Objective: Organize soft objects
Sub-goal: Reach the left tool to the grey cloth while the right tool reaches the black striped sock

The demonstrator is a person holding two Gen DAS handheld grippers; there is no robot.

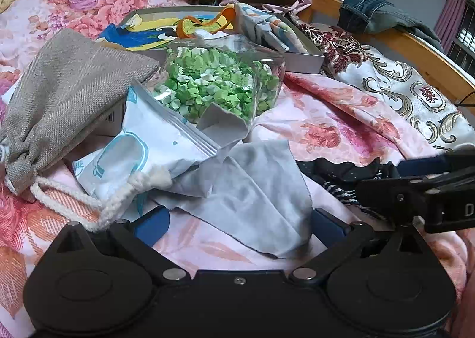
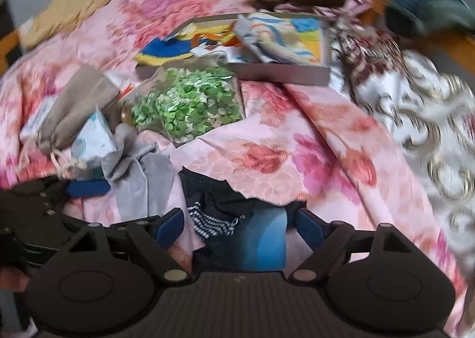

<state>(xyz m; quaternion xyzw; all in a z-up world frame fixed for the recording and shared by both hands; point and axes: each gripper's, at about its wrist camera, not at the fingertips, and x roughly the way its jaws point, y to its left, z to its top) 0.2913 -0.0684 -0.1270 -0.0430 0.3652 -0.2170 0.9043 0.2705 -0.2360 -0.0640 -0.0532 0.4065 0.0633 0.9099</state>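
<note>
A: How far along is the person getting?

B: Barely started — the left gripper [image 1: 239, 223] is hanging wide over the crumpled grey microfibre cloth [image 1: 252, 186], between its fingers.

A: And the right gripper [image 2: 239, 226]?

B: Also standing wide, unpressed, straddling the black dotted fabric [image 2: 219, 213] — everything is lying loose.

The right wrist view is smeared by motion; a pink bedspread [image 2: 267, 160] fold hides part of the black garment [image 2: 213, 204].

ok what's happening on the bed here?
A person works two claws over a cluttered floral bedspread. The left claw stands open around a grey cloth, not pinching it. The right claw is open over a dark striped garment. Nothing is held yet.
</note>
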